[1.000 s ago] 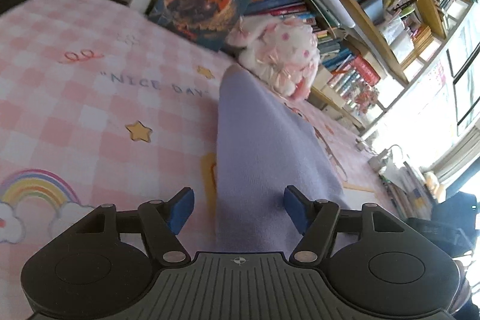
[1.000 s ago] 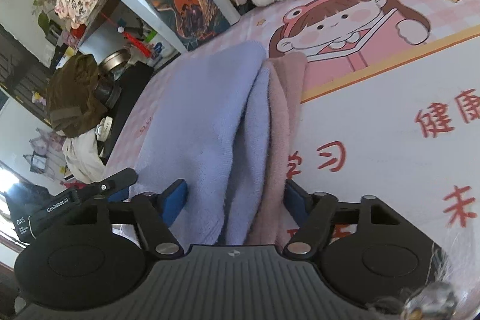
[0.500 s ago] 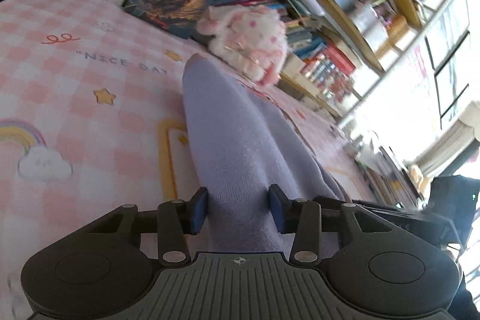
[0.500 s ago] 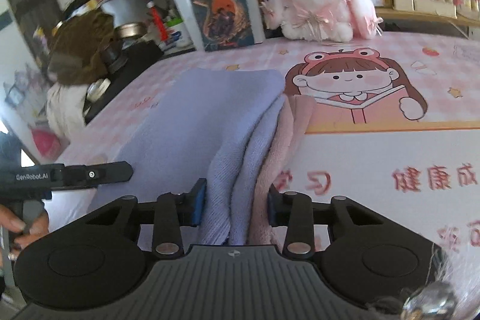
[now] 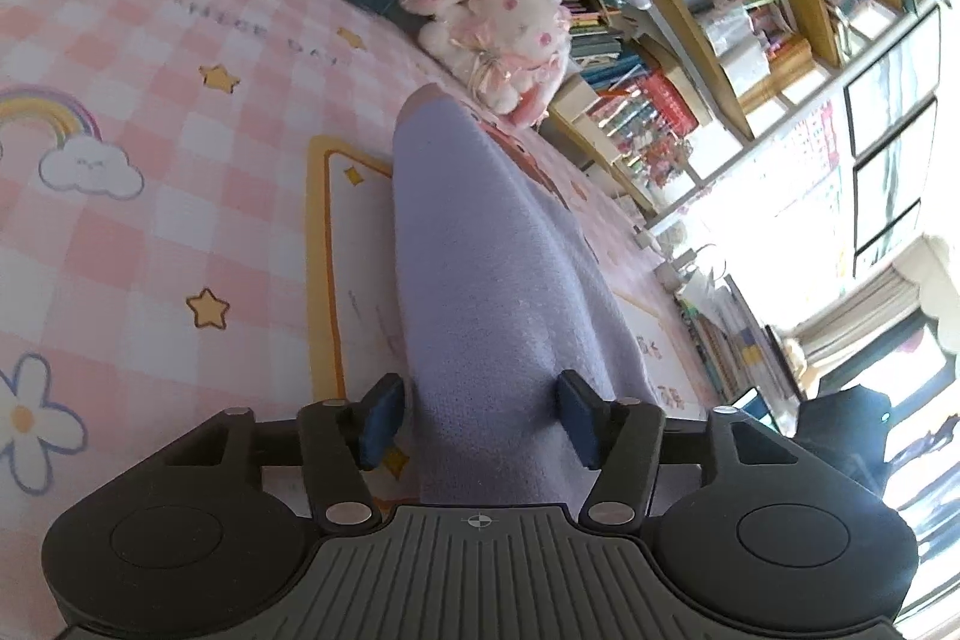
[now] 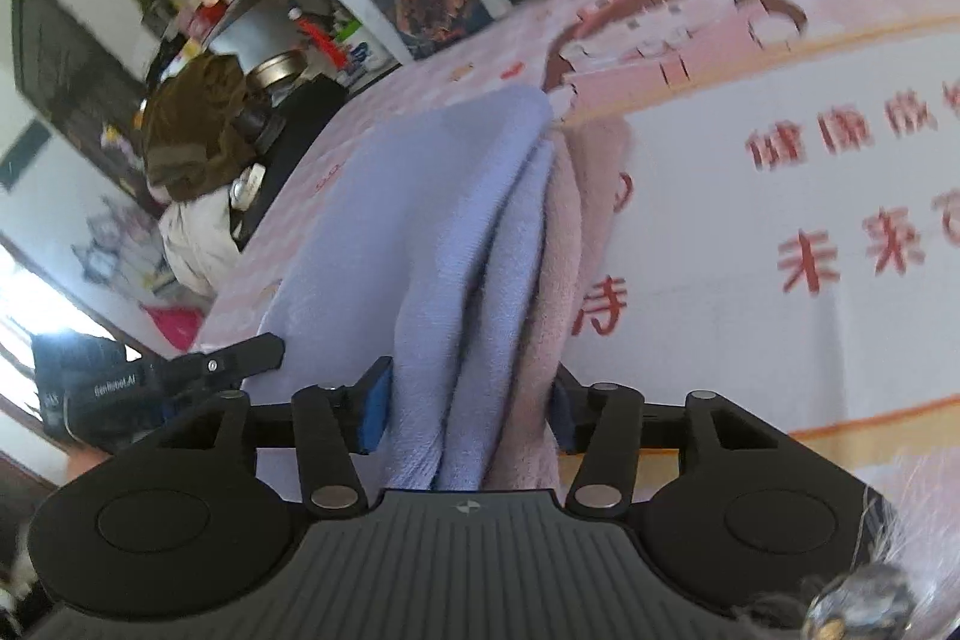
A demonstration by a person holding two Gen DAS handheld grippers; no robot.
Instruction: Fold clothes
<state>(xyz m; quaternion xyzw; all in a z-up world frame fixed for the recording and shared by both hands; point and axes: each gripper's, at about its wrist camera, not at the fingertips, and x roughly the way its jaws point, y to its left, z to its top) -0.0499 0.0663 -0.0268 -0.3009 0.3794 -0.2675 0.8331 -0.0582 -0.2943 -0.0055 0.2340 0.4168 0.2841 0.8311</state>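
Towel (image 5: 480, 268), lavender with a pink layer, runs forward between the blue pads of both claws, the left gripper (image 5: 480, 421) and right gripper (image 6: 465, 409) each clenched on its near edge

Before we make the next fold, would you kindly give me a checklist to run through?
1. Right tongs pinching the lavender cloth together with the pink layer: ok, fabric fills the gap between the pads.
2. Left tongs gripping the lavender cloth: cannot tell, a sliver shows beside the left pad.
3. Layer edges aligned: not ok, the pink layer peeks out beside the lavender.
4. Right wrist view sharp enough to judge: not ok, blurred.
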